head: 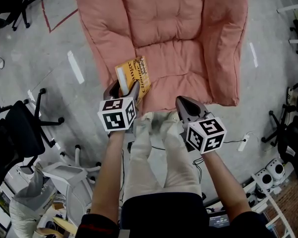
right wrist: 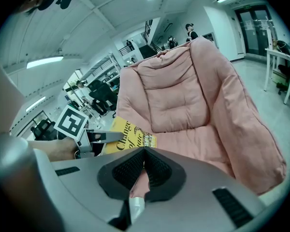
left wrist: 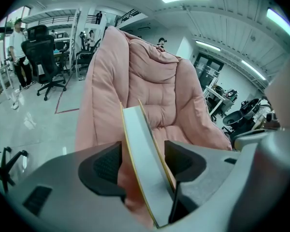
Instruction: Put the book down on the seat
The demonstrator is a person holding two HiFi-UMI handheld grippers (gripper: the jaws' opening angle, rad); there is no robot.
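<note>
The yellow book (head: pixel 134 73) stands on edge at the front left of the pink padded seat (head: pixel 179 73). My left gripper (head: pixel 123 89) is around its near end. In the left gripper view the book's white page edge (left wrist: pixel 137 129) runs between the jaws of the left gripper (left wrist: pixel 142 158), and pink seat shows in a gap between it and the left pad, so the pads do not press on it. My right gripper (head: pixel 186 105) hangs off the seat's front edge, shut and empty. In the right gripper view its pads (right wrist: pixel 144 151) meet, with the book's cover (right wrist: pixel 130 137) and the left gripper (right wrist: pixel 99 138) beyond.
The person's legs in light trousers (head: pixel 159 152) stand just before the seat. Black office chairs (head: pixel 20 133) and a white chair base (head: pixel 64 172) are at the left. A white power strip (head: pixel 243 143) lies on the grey floor to the right.
</note>
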